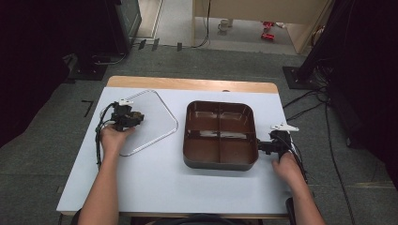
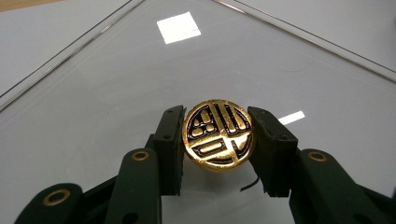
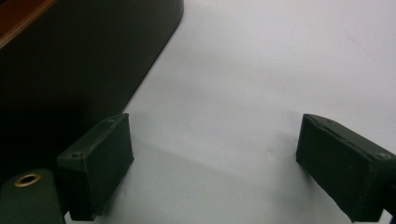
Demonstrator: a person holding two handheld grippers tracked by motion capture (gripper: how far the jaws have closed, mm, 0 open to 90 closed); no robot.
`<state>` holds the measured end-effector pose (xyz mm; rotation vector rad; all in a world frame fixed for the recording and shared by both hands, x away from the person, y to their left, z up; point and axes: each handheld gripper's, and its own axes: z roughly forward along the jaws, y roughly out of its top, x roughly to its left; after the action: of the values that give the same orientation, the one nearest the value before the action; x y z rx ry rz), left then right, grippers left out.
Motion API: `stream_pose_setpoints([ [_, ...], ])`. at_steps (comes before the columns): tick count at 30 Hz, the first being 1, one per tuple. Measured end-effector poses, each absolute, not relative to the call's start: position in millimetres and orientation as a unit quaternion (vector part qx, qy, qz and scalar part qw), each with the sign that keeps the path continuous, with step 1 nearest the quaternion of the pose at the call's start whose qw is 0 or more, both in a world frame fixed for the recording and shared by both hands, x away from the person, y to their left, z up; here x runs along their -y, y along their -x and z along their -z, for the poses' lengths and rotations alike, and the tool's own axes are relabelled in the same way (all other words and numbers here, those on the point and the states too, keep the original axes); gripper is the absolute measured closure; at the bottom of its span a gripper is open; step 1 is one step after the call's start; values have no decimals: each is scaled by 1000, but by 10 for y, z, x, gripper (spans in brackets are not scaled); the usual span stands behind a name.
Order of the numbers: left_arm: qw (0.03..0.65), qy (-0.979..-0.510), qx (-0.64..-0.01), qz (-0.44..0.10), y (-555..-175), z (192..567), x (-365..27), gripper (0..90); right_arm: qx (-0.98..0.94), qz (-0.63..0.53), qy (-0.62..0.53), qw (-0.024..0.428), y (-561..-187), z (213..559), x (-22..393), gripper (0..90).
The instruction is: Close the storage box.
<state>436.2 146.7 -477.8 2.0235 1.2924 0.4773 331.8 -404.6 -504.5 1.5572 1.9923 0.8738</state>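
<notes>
A clear, rounded-square lid (image 1: 157, 105) lies flat on the white table at the left. At its centre is a round gold-and-black knob (image 2: 218, 135). My left gripper (image 2: 217, 115) is shut on this knob, one black pad pressed against each side; in the high view the left gripper (image 1: 136, 117) sits over the lid's middle. A dark brown tray (image 1: 220, 165) with four empty compartments stands at the centre right. My right gripper (image 1: 262, 146) rests at the tray's near right corner. In the right gripper view its jaws (image 3: 215, 135) stand wide open over bare table, with the tray's wall (image 3: 70, 60) to their left.
The white table top (image 1: 187, 187) has a wooden strip (image 1: 187, 84) along its far edge. Cables (image 1: 309, 108) lie on the grey floor to the right, and dark stands rise at both sides.
</notes>
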Motion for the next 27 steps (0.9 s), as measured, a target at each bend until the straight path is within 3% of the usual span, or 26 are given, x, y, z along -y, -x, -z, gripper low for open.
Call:
stream_pose_setpoints([
  [14,341,-788,-487,-161,-4343,4676,-1399,589,-724,-318,-566,231,-3318,5045,4046,101],
  [27,368,-788,-467,-160,-4197,4336,-1403,589,-725,-317,-566,231,-3318,5044,4047,101],
])
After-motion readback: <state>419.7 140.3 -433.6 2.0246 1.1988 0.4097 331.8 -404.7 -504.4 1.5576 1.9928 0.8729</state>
